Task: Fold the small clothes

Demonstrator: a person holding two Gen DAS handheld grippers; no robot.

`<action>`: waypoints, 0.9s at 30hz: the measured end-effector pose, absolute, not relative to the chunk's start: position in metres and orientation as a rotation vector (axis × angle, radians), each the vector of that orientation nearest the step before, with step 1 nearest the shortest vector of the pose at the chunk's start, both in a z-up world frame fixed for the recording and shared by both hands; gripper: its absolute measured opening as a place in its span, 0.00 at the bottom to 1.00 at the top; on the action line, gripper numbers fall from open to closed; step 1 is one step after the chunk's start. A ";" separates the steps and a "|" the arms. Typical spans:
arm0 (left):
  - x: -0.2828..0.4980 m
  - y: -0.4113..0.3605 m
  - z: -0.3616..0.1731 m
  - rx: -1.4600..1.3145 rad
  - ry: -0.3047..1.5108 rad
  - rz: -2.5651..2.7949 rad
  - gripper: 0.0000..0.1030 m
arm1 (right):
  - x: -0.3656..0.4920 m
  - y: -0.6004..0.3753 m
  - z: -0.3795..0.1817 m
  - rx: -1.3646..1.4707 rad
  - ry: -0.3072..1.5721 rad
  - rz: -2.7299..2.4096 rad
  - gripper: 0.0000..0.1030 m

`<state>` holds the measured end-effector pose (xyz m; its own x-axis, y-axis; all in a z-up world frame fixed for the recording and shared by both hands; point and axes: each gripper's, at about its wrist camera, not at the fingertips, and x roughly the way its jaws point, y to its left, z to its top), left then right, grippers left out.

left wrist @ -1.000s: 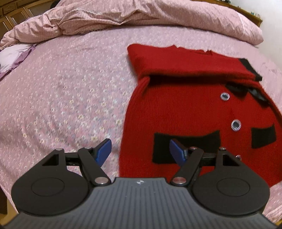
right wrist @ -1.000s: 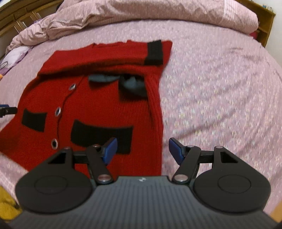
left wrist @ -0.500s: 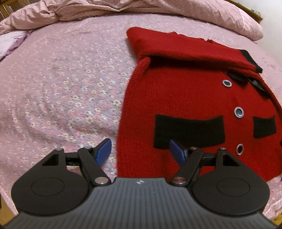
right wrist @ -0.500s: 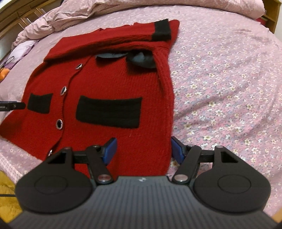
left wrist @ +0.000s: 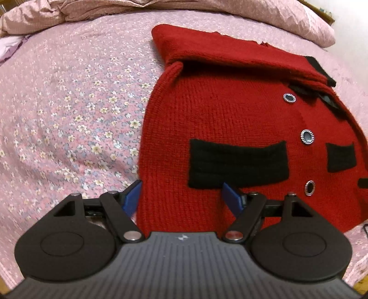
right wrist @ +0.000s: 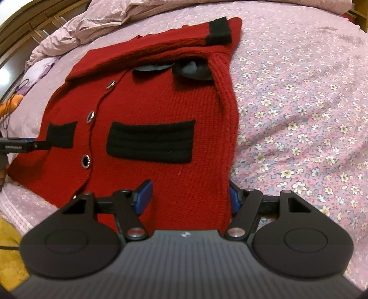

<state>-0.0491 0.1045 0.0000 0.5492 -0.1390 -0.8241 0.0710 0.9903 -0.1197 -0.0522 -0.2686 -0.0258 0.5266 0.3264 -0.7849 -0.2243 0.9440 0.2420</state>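
A red knitted cardigan [left wrist: 230,115] with black pockets and silver buttons lies flat on the pink floral bedsheet [left wrist: 69,115]. Its sleeves are folded across the top, and one black cuff [right wrist: 219,31] shows. My left gripper [left wrist: 181,199] is open low over the hem. The cardigan's left side edge runs between its blue pads [left wrist: 132,197]. My right gripper [right wrist: 188,197] is open too and straddles the cardigan's [right wrist: 161,96] right side edge near the hem. One of the left gripper's black fingers [right wrist: 20,146] shows over the garment's far side in the right wrist view.
A bunched pink duvet [left wrist: 207,13] lies along the far side of the bed. A lilac cloth [left wrist: 9,46] is at the far left. Yellow fabric [right wrist: 9,253] and an orange object [right wrist: 11,103] sit by the bed's left edge, with wooden furniture [right wrist: 34,23] behind.
Both grippers have sunk toward the cardigan's hem and tipped further down. The garment now fills more of each view. The jaws look as wide as before.
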 end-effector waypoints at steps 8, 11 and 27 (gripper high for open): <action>-0.059 0.098 -0.002 -0.080 1.004 -0.214 0.76 | -0.053 -0.261 -0.030 0.063 0.957 0.349 0.67; -0.063 0.093 -0.002 -0.044 1.011 -0.233 0.76 | -0.053 -0.261 -0.030 0.059 0.952 0.355 0.67; -0.069 0.084 -0.009 0.022 0.999 -0.254 0.76 | -0.059 -0.257 -0.031 0.045 0.934 0.396 0.67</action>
